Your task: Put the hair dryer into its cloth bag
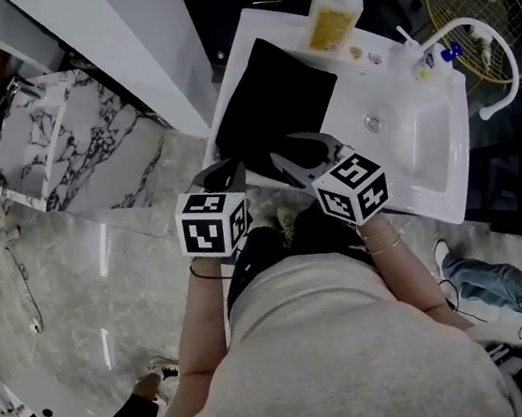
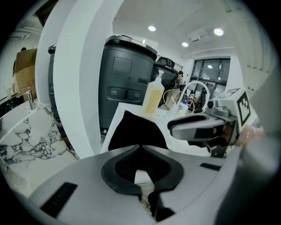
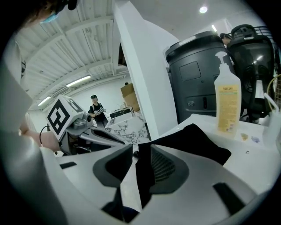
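Finding the left claw (image 2: 141, 146) closed, apparently pinching the near edge of the black bag (image 1: 272, 102) lying along the table's (image 1: 400, 190) left edge, and the right claw (image 3: 140, 145) wide with cloth loose between its jaws, I judge the mouth is being spread; no dryer shows.

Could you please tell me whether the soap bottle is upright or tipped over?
Upright: the soap bottle stands on the sink counter, pump nozzle on top.
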